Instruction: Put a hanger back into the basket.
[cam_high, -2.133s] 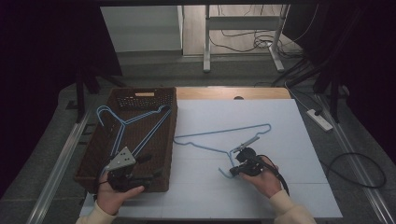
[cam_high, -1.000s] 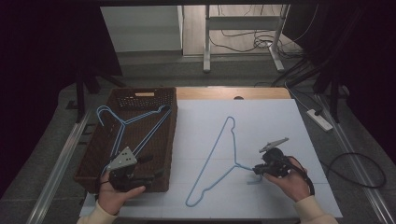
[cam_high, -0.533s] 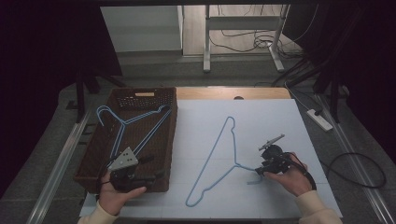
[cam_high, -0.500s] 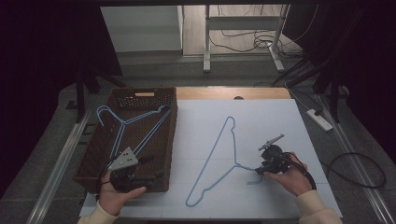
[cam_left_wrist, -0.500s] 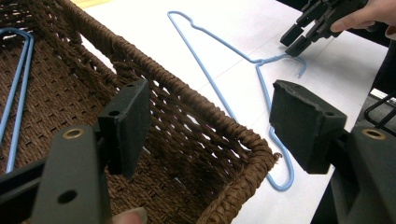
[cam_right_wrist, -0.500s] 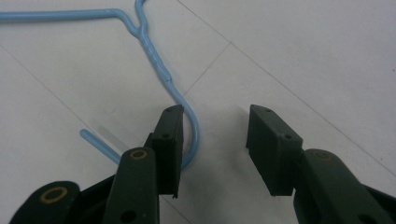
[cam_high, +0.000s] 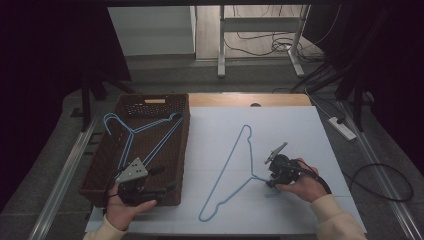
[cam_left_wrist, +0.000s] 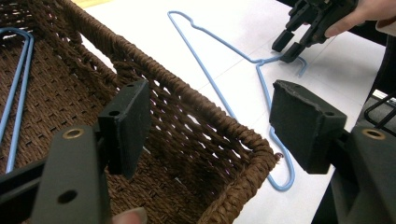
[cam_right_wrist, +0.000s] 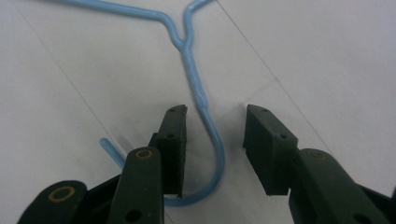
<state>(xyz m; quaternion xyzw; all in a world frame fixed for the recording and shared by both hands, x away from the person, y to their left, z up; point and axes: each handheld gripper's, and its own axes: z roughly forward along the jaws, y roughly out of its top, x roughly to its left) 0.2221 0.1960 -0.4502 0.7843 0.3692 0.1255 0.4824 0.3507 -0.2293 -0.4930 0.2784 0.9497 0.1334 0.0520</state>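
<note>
Left gripper (cam_high: 150, 186) held low at near end of basket (cam_high: 105, 162), forearm in from bottom edge, fingers (cam_left_wrist: 126, 123) wide, straddling basket rim, pressing nothing. Hanger (cam_high: 227, 162) flat on white worktop (cam_high: 300, 130). Right gripper (cam_high: 270, 181) angled down at hook, fingers (cam_right_wrist: 173, 140) just been closing, hook between, pads not touching.

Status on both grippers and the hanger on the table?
Right gripper open, astride hanger hook. Left gripper open over basket rim. Nothing in the way.
</note>
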